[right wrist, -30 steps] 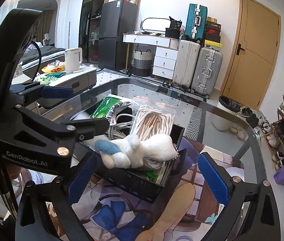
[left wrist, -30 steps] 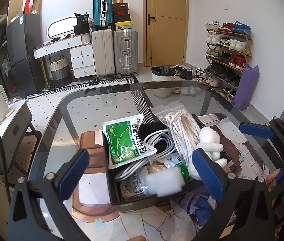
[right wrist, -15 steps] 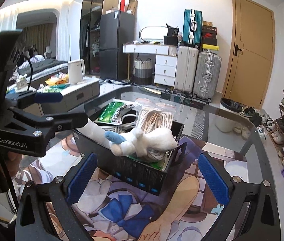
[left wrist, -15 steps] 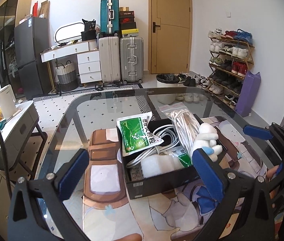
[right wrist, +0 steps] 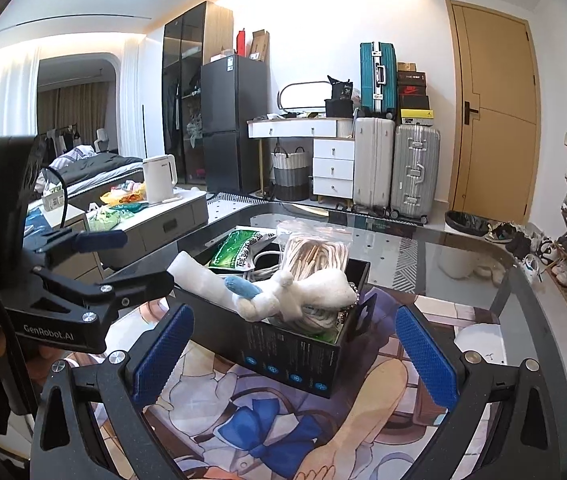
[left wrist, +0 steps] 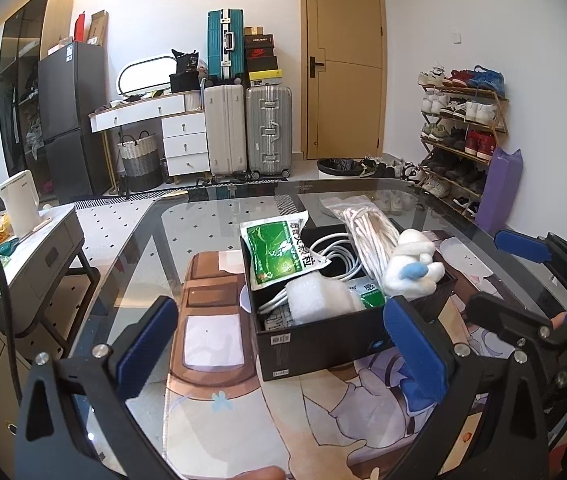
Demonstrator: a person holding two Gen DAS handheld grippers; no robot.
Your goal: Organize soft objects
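Observation:
A black box (left wrist: 323, 334) (right wrist: 295, 354) sits on a printed mat on the glass table. It holds a white plush toy with a blue ear (left wrist: 409, 274) (right wrist: 303, 294), a white foam roll (left wrist: 315, 300) (right wrist: 203, 282), a bagged rope coil (left wrist: 367, 232) (right wrist: 315, 250), a green packet (left wrist: 279, 254) (right wrist: 241, 250) and white cable (left wrist: 333, 248). My left gripper (left wrist: 283, 356) is open and empty, before the box. My right gripper (right wrist: 293, 354) is open and empty, before the box's other side. Each gripper shows in the other's view, the right (left wrist: 543, 280) and the left (right wrist: 95, 264).
The glass table (left wrist: 203, 216) (right wrist: 463, 248) carries the printed mat (left wrist: 219, 336) (right wrist: 243, 420). A grey side cabinet with a white kettle (left wrist: 21, 202) (right wrist: 159, 178) stands to the left. Suitcases (left wrist: 247, 128), a door and a shoe rack (left wrist: 463, 128) are behind.
Both grippers have drawn back from the box and risen, so the box looks smaller and farther. The plush toy and foam roll stay in the box. Both jaws stay open.

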